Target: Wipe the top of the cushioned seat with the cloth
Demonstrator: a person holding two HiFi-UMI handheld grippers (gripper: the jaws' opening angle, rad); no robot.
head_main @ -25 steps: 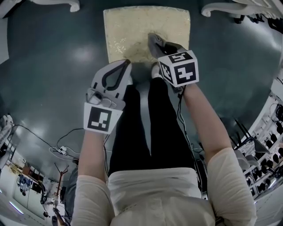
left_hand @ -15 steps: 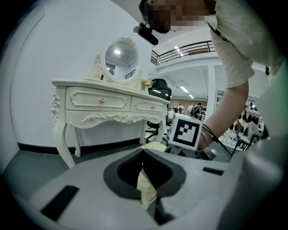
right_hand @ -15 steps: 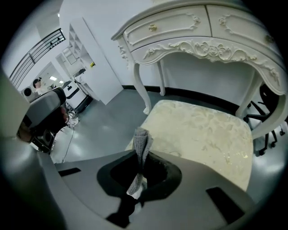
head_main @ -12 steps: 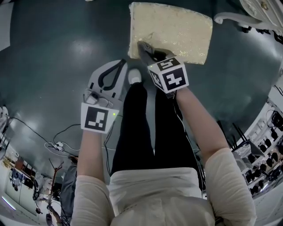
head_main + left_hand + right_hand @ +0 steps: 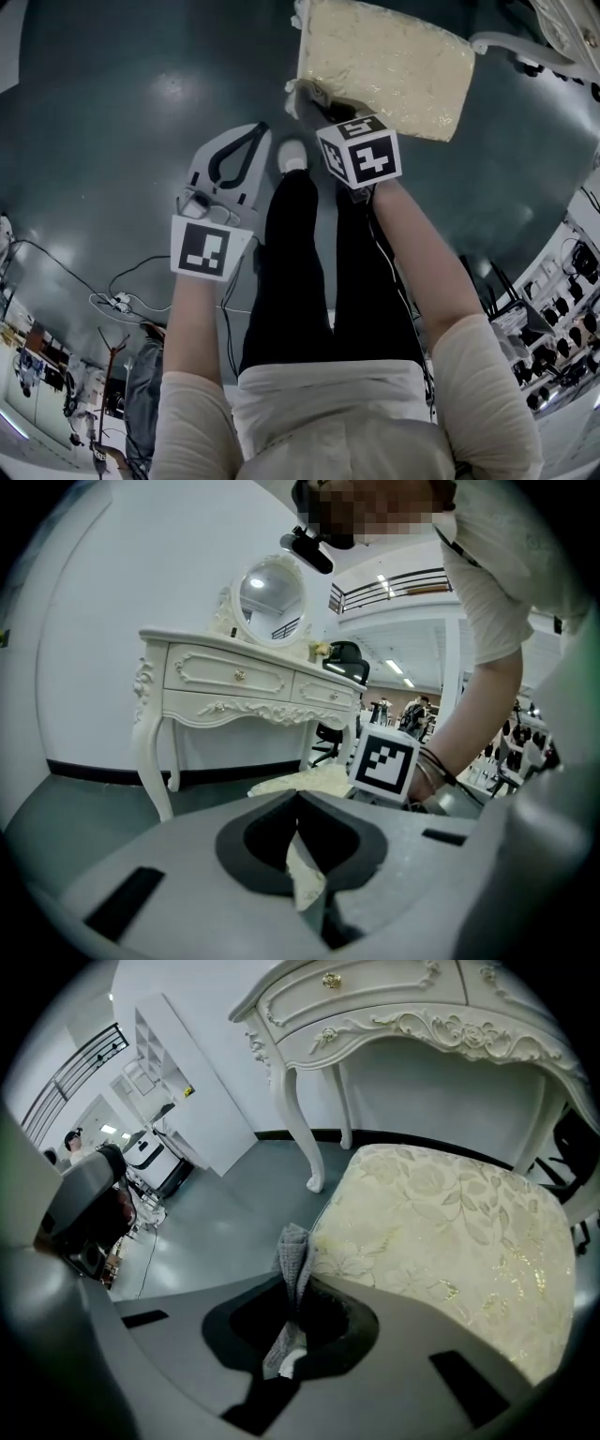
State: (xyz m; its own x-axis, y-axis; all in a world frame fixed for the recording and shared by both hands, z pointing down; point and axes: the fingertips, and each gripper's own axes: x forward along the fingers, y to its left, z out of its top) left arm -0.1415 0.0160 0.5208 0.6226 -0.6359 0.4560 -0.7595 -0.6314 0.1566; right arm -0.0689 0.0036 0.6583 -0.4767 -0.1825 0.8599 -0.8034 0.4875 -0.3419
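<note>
The cushioned seat (image 5: 389, 61) has a pale cream floral top and lies at the upper right of the head view. My right gripper (image 5: 314, 97) is shut on a small grey cloth (image 5: 296, 92) at the seat's near left corner. In the right gripper view the cloth (image 5: 292, 1255) stands up between the jaws of the right gripper (image 5: 298, 1288), just off the left edge of the seat (image 5: 441, 1232). My left gripper (image 5: 261, 129) hangs over the floor to the left of the seat, jaws together and holding nothing. In its own view the left gripper (image 5: 298, 801) points at the seat (image 5: 305, 782).
A white carved dressing table (image 5: 394, 1007) stands over the far side of the seat, one leg (image 5: 302, 1129) at its far left corner. The dark green floor (image 5: 122, 103) spreads to the left. The person's white shoe (image 5: 292, 155) is beside the seat. Cables (image 5: 112, 300) lie behind.
My right gripper has carried the cloth leftward along the seat's near edge to its left corner. The head view has swung, so the seat now sits further right. The left gripper has hardly moved.
</note>
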